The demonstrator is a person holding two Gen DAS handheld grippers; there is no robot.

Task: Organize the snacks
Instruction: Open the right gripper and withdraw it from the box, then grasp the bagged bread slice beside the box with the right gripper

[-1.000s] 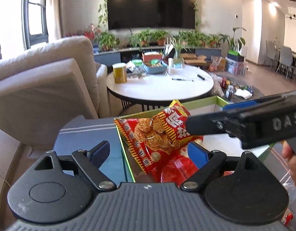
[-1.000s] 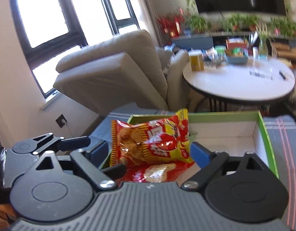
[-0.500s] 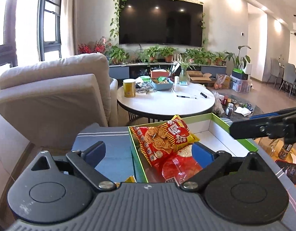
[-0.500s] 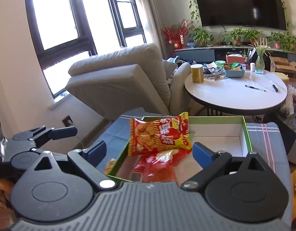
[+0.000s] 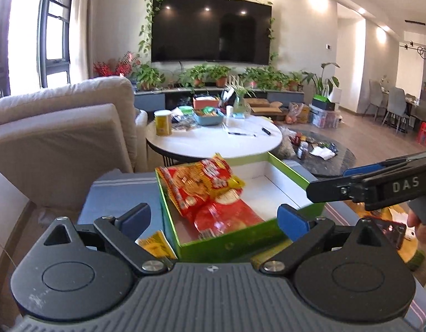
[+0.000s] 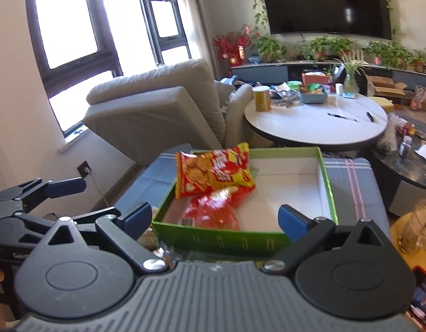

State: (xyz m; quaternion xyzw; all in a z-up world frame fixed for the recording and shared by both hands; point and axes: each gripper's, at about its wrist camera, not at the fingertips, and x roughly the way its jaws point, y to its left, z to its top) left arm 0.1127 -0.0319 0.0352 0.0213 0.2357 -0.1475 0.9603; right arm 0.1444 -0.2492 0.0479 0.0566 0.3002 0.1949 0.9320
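Living room, daylight from tall windows at 10 o'clock; wall-mounted television [image 5: 210,27], beige recliner [image 5: 60,138], round white table [image 5: 213,138] behind.

Item 1: green-walled box [image 5: 226,246], white floor, on blue-grey striped cloth [image 6: 348,182]. Holds two snack packs at its left end: red-and-yellow cracker bag [image 5: 199,185] propped against the left wall, clear red packet [image 5: 226,215] lying flat beneath and nearer.

Item 2: left gripper [image 5: 214,218]. Jaws wide apart, just been opening, nothing between the pads. Cracker bag at 12 o'clock beyond the fingertips, well clear; red packet just past them. Yellow wrapper [image 5: 154,244] outside the box, beside the left finger at 7 o'clock.

Item 3: right gripper [image 6: 215,217]. Jaws apart, gripping nothing. Both packs at 12 o'clock, slightly left, inside the box; near wall of box across the gap between the fingers.

Change against earlier frames: both grippers drawn back and higher; packs formerly filling the space between the fingers, now smaller and farther off, left in the box; cracker bag in the same propped position. Right gripper seen from the left view now farther right, at 3 o'clock.
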